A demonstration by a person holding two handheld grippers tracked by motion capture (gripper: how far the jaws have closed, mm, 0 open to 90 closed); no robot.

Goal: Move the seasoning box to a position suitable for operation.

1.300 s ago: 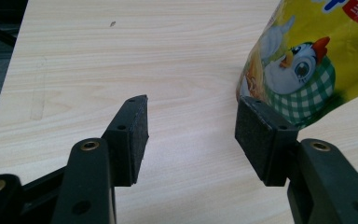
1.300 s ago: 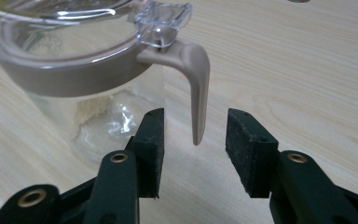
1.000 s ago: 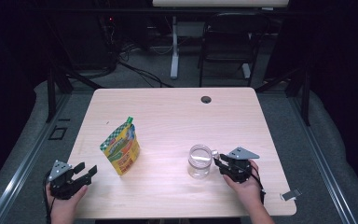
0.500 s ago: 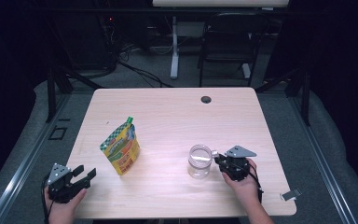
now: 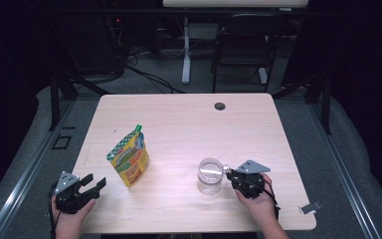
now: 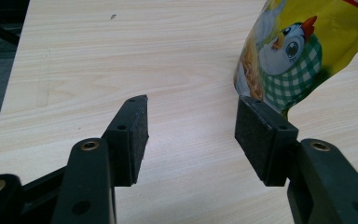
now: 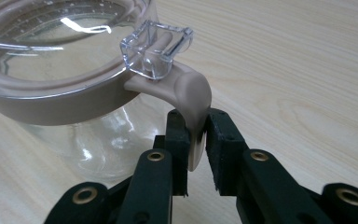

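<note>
Snack pouch (image 5: pixel 128 162) — upright on table (image 5: pixel 179 119)

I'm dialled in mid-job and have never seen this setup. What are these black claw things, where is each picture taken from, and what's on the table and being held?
No robot arm here: a person holds a black two-jaw gripper in each hand.

The high view looks down on the pale wooden table from above the person's side. The other two pictures come from cameras riding on each gripper, looking along its jaws.

On the table stand a yellow snack pouch with a cartoon chicken and a clear glass jar with a beige handle.

The right gripper has just been closing its jaws, and they now pinch the jar's beige handle. The left gripper is open with nothing between its jaws, sitting near the pouch.
</note>
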